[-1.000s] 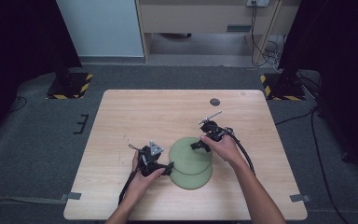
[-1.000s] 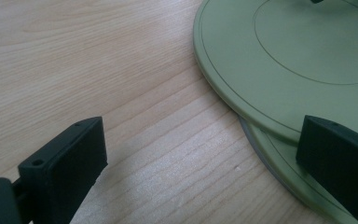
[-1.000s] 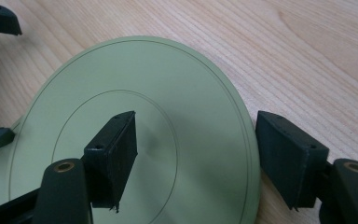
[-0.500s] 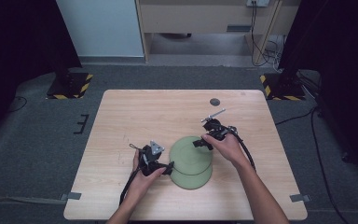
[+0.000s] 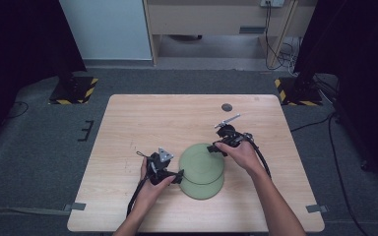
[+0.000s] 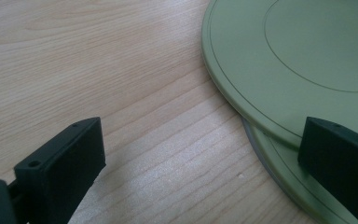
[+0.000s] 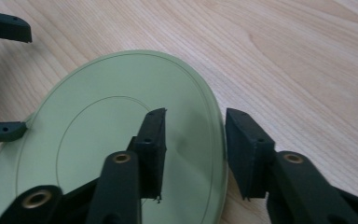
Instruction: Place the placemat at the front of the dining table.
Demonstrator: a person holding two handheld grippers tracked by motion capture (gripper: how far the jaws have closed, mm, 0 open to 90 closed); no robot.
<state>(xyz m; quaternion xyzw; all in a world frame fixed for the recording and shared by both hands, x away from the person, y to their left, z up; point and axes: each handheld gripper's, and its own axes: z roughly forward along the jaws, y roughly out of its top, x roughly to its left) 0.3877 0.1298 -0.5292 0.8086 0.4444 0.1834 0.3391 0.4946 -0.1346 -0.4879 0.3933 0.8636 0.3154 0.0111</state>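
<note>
Since a second ago little has shifted: the right tongs (image 5: pixel 211 147) have edged slightly along the far right rim of the upper green plate (image 5: pixel 200 163), and the left tongs (image 5: pixel 178 177) stay at the plates' near left edge.

Taking the upper green plate as landmark: it lies near the front middle of the table (image 5: pixel 142 123), stacked off-centre on a lower green plate (image 5: pixel 204 191), whose rim peeks out on the near side. In the left gripper view the left tongs (image 6: pixel 200 158) stand wide open, one jaw over bare wood to the left of the plates, the other over the rims of the upper green plate (image 6: pixel 307 51) and lower green plate (image 6: pixel 279 182); they hold nothing. In the right gripper view the right tongs (image 7: pixel 193 149) are partly open and straddle the upper green plate's (image 7: pixel 98 140) edge, one jaw above its surface, one outside the rim; whether the pads touch it I cannot tell. Beyond the plate, toward the table's far edge, sits a small dark disc (image 5: pixel 227 107).
</note>
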